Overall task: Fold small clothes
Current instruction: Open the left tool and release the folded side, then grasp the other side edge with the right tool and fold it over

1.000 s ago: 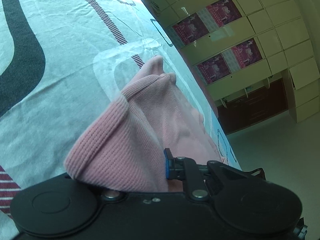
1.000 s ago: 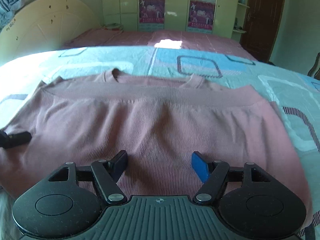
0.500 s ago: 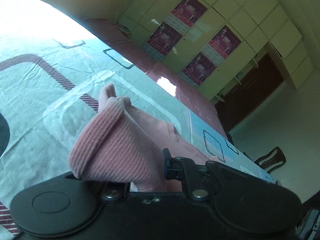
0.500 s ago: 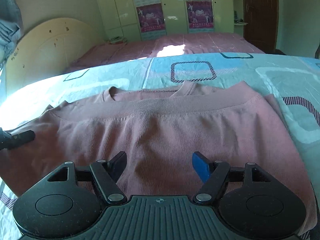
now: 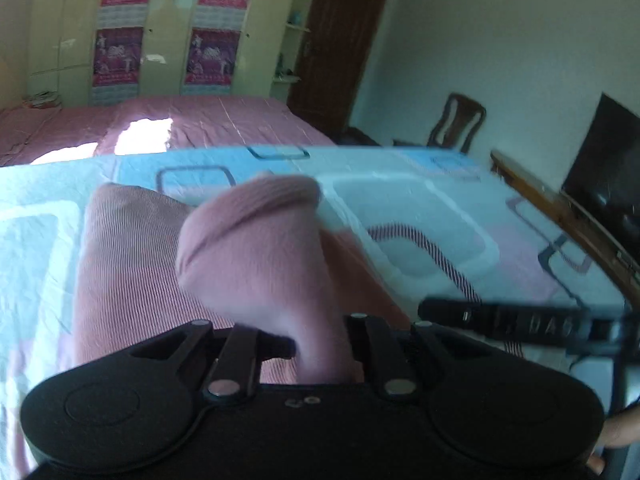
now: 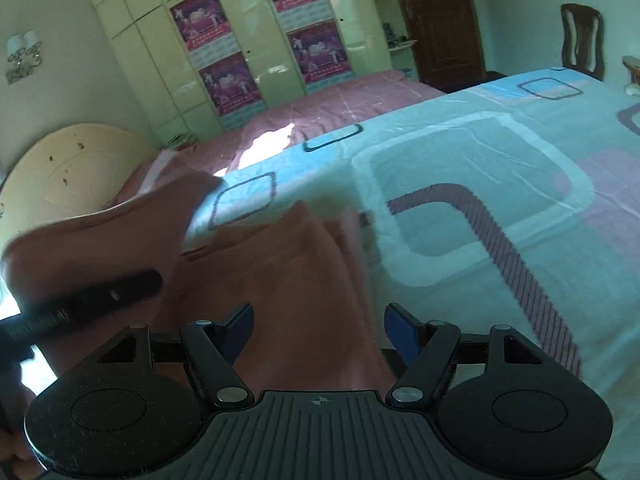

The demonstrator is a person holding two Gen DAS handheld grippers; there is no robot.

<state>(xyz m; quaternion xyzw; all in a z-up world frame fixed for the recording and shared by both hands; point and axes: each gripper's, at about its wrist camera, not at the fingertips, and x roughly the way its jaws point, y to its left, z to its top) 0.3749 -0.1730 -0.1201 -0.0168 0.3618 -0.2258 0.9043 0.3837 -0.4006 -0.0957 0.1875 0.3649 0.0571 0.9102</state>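
A pink ribbed knit top [image 5: 132, 264] lies on the bed with the pale blue patterned sheet [image 5: 420, 216]. My left gripper [image 5: 316, 344] is shut on a fold of the top [image 5: 256, 256] and holds it lifted above the rest of the garment. In the right wrist view the top [image 6: 288, 288] lies under my right gripper [image 6: 318, 330], which is open with nothing between its fingers. The lifted fold [image 6: 100, 240] and the left gripper's finger [image 6: 92, 300] show at the left of that view.
A second bed with a pink cover [image 6: 320, 112] stands behind, against a wardrobe with posters [image 6: 256, 48]. A wooden chair [image 5: 456, 124] and a dark screen [image 5: 604, 160] stand to the right, past the bed's wooden edge [image 5: 560, 212].
My left gripper has swung round and carried the pinched fold up and over the top towards the right gripper. The right gripper has turned to the right and stayed open.
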